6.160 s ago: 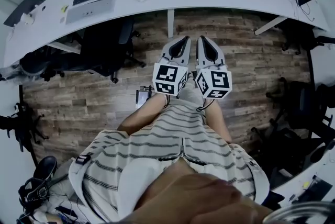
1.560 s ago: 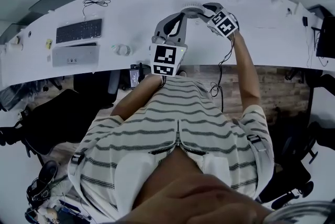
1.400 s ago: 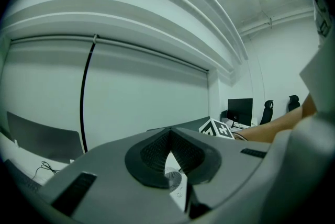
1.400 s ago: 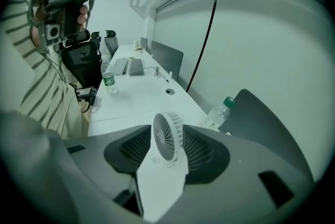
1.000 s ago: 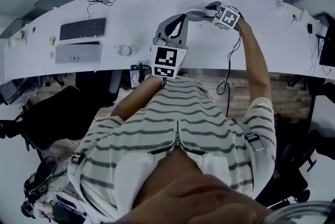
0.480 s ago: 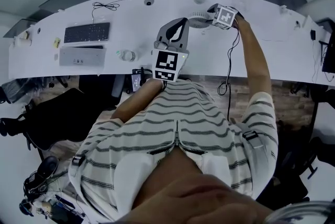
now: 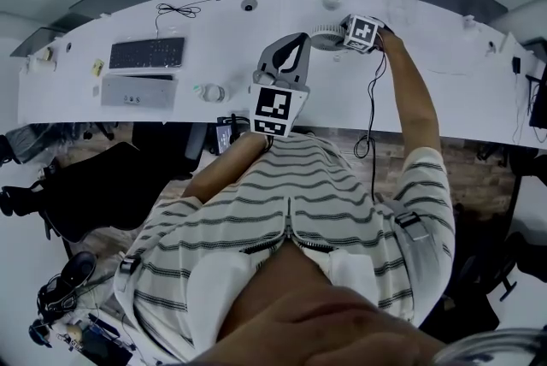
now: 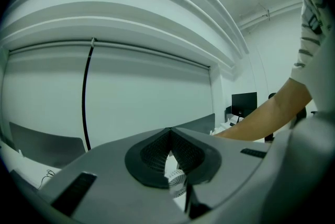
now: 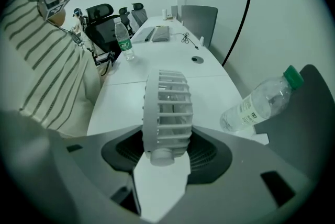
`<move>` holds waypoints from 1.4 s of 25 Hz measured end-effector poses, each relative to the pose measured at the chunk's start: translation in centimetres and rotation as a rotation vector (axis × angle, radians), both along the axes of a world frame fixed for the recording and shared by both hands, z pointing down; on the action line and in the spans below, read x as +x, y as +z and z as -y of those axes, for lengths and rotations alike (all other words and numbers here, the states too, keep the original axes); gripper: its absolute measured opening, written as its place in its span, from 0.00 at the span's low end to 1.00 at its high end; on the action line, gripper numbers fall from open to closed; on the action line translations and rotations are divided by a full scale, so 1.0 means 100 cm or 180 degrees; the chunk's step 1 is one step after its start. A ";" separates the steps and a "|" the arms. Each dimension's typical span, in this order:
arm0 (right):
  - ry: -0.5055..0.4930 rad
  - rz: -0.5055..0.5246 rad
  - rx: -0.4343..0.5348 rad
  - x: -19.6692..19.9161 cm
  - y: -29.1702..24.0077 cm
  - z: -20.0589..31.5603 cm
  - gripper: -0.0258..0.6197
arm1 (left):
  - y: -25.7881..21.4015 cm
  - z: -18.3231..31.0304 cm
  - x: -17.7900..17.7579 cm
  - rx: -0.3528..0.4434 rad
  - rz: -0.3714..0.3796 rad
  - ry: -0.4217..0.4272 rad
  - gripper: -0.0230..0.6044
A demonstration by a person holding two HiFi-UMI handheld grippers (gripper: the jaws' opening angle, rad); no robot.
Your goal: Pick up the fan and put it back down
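The step in hand is the pick-up, and the lift has not begun. The fan (image 9: 167, 113) stands upright on the white worktop (image 7: 444, 56), towards its far edge and near a water bottle (image 9: 256, 102). The right hand-held gripper (image 7: 340, 27) points steeply down over it. Its jaws have just been opening and now stand wide, with the fan's grille edge-on between them; the pads flank the rim but do not appear to press on it. The left hand-held gripper (image 7: 299, 39) hangs over the near part of the worktop with its jaws together and nothing in them. Next, I judge, the right jaws need to close evenly on the grille's rim, low enough for a firm hold, before any lift straight up.
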State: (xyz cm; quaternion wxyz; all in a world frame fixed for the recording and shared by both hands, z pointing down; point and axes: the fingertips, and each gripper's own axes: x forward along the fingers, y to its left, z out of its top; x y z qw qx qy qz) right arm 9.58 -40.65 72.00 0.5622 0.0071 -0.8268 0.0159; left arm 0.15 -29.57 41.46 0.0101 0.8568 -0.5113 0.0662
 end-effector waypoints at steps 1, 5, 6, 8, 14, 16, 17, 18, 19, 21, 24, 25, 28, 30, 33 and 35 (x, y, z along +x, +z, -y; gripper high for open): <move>0.0033 0.0052 -0.0018 -0.002 0.002 0.000 0.39 | 0.001 0.001 -0.001 -0.0008 0.0004 -0.0010 0.05; 0.0124 0.0176 -0.0053 -0.006 0.002 0.002 0.39 | 0.005 0.003 -0.007 -0.0044 -0.0002 -0.0035 0.05; 0.0131 0.0187 -0.0045 -0.007 0.001 0.002 0.39 | 0.005 0.003 -0.007 -0.0049 -0.0007 -0.0034 0.05; 0.0165 0.0217 -0.0043 -0.007 0.002 0.002 0.39 | 0.006 0.004 -0.005 -0.0053 -0.0015 -0.0023 0.05; 0.0360 0.0300 -0.0034 -0.007 0.000 -0.003 0.39 | 0.007 0.005 0.002 -0.0052 -0.0030 0.0032 0.05; 0.0433 0.0368 -0.0023 -0.006 -0.002 -0.006 0.39 | 0.007 0.004 0.005 -0.0051 -0.0039 0.0042 0.05; 0.0494 0.0424 -0.0027 -0.006 -0.003 -0.007 0.39 | 0.007 0.003 0.006 -0.0055 -0.0045 0.0045 0.05; 0.0576 0.0491 -0.0040 -0.005 -0.005 -0.007 0.39 | 0.007 0.003 0.007 -0.0060 -0.0052 0.0047 0.05; 0.0667 0.0559 -0.0053 -0.005 -0.008 -0.006 0.39 | 0.007 0.003 0.007 -0.0066 -0.0060 0.0046 0.05; 0.0841 0.0661 -0.0050 -0.004 -0.015 -0.003 0.39 | 0.008 0.003 0.006 -0.0076 -0.0076 0.0044 0.05; 0.1052 0.0772 -0.0018 -0.002 -0.025 -0.005 0.39 | 0.008 0.002 0.008 -0.0081 -0.0092 0.0055 0.05; 0.1120 0.0814 -0.0007 0.000 -0.027 -0.006 0.39 | 0.008 0.001 0.009 -0.0082 -0.0097 0.0058 0.05; 0.1334 0.0951 0.0055 0.003 -0.035 -0.008 0.39 | 0.007 -0.002 0.012 -0.0081 -0.0114 0.0050 0.05; 0.1466 0.1030 0.0105 0.004 -0.043 -0.010 0.39 | 0.007 -0.003 0.014 -0.0083 -0.0112 0.0049 0.05; 0.1656 0.1157 0.0134 0.004 -0.053 -0.016 0.39 | 0.006 -0.005 0.020 -0.0075 -0.0099 0.0067 0.05; 0.1800 0.1225 0.0183 0.004 -0.059 -0.018 0.39 | 0.005 -0.007 0.023 -0.0071 -0.0097 0.0074 0.05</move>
